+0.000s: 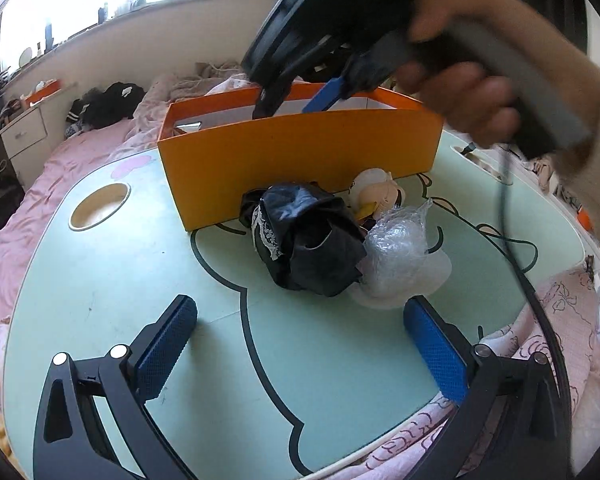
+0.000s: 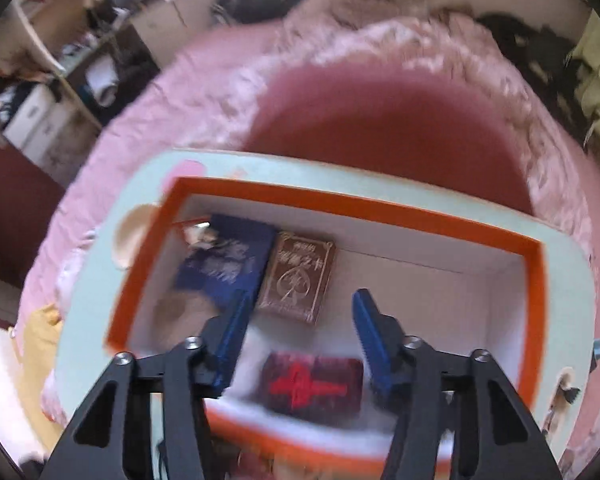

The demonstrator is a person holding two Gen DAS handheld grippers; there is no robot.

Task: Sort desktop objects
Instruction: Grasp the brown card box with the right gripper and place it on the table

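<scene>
Your left gripper (image 1: pixel 300 344) hangs released over the desk (image 1: pixel 100 280), the crumpled black cloth (image 1: pixel 304 240) straight ahead at twelve o'clock, while your right gripper (image 2: pixel 300 344), half-spread and empty, hovers above the orange box (image 1: pixel 300 148).

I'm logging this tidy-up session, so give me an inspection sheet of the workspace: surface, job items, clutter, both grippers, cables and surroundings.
Surface: pale green lap table with a black cartoon outline, set on a pink bedspread.
Job's things: open orange cardboard box holding a dark blue packet, a brown card box and a dark red card box; outside it lie a crumpled black cloth, clear bubble wrap and a small plush doll.
Clutter: nothing seen.
Grippers: left gripper open, empty, low over the table; right gripper over the box, nothing between its fingers.
Cables: black cable crosses the table's right side.
Surroundings: window, white drawer unit, dark clothes on the bed.
</scene>
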